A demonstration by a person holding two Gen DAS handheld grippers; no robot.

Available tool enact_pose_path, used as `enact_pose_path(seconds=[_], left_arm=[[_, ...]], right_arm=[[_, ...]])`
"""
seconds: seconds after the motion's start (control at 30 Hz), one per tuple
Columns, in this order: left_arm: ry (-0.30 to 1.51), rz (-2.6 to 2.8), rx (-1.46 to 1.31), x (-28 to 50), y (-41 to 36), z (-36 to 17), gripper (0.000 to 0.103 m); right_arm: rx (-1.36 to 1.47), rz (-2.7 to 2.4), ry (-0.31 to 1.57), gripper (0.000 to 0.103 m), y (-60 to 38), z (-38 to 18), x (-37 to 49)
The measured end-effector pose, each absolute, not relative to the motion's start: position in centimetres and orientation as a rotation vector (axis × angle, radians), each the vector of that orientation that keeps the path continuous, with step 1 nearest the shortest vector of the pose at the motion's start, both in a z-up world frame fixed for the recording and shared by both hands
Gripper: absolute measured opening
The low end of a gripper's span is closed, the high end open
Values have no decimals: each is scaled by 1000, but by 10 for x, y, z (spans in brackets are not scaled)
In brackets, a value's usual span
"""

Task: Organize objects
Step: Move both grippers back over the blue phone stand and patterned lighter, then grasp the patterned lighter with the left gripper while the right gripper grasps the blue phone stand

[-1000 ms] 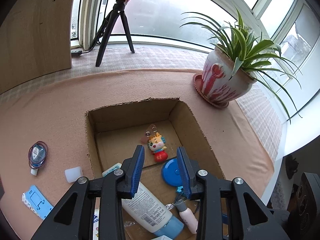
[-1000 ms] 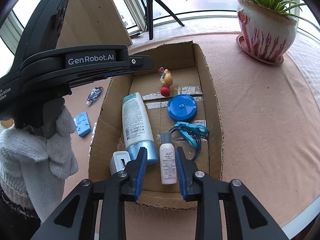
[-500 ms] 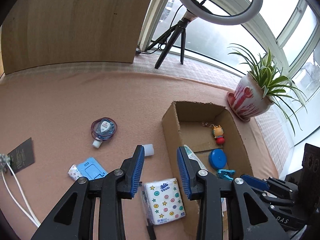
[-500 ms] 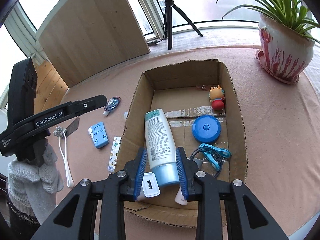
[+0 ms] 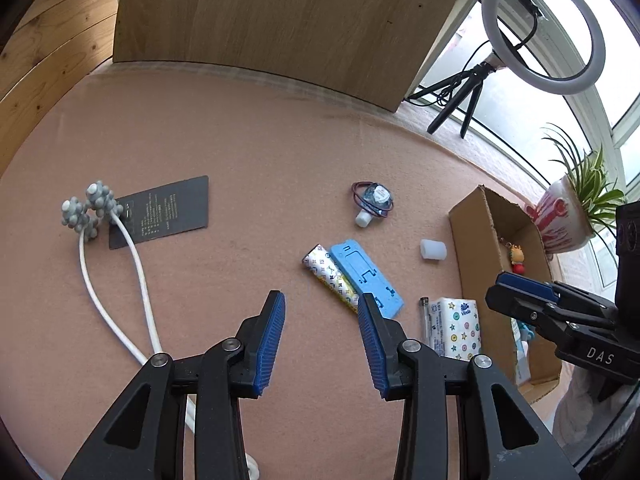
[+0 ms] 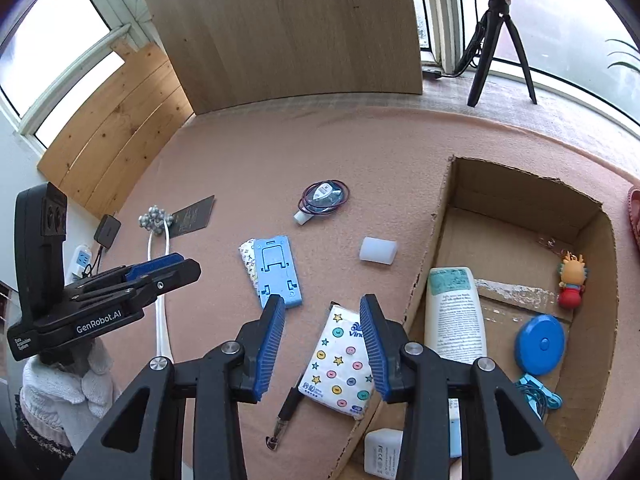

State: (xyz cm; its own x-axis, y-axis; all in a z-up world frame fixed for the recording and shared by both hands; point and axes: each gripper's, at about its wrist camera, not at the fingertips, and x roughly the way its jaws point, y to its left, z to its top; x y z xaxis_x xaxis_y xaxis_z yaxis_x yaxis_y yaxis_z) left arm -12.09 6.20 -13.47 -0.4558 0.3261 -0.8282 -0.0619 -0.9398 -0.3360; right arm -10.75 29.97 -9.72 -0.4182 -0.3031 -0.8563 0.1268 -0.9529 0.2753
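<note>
Your left hand-held gripper [image 5: 320, 320] has swung left, off the cardboard box [image 5: 466, 240] and out over bare pink bench [image 5: 240, 140]. Its jaws have just been opening and stand apart, nothing between them. A second ago it looked into the box. Now its view shows, far left, the white cord with grey beaded ends [image 5: 86, 210] beside the dark card [image 5: 164, 212]. Further right lie the patterned tube [image 5: 330, 278] touching the blue stand [image 5: 366, 276], then the white cap [image 5: 433, 249] and the tissue pack [image 5: 454, 328] just beside the box wall.

Your right hand-held gripper [image 6: 322, 320] has also left the box. Before, it framed the small bottle and then the lotion tube [image 6: 454, 314]. Now it hangs over the tissue pack [image 6: 342, 364] outside the left wall, jaws just opened wider, pads not touching the pack. A pen [image 6: 286, 412] lies beside the pack. In the box [image 6: 436, 232] lie the lotion tube, blue tape measure [image 6: 540, 344] and toy keychain [image 6: 572, 280].
</note>
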Motion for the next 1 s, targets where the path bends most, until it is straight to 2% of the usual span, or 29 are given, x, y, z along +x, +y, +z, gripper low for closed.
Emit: enact_pose_path(seconds=[0.3,0.67,1.0], left_arm=[[-439,2489,-1532,-103,39,-144,41],[-458,2461,-1532,-110,47,-151,41],[-445,2431,-1546,-126,68,-158,41]], right_arm=[[1623,-2293,-104,37,255,-130,-150],[1765,-2187,34,37,232,-163,-169],[1824,-2215,162,37,240,-163,-187]])
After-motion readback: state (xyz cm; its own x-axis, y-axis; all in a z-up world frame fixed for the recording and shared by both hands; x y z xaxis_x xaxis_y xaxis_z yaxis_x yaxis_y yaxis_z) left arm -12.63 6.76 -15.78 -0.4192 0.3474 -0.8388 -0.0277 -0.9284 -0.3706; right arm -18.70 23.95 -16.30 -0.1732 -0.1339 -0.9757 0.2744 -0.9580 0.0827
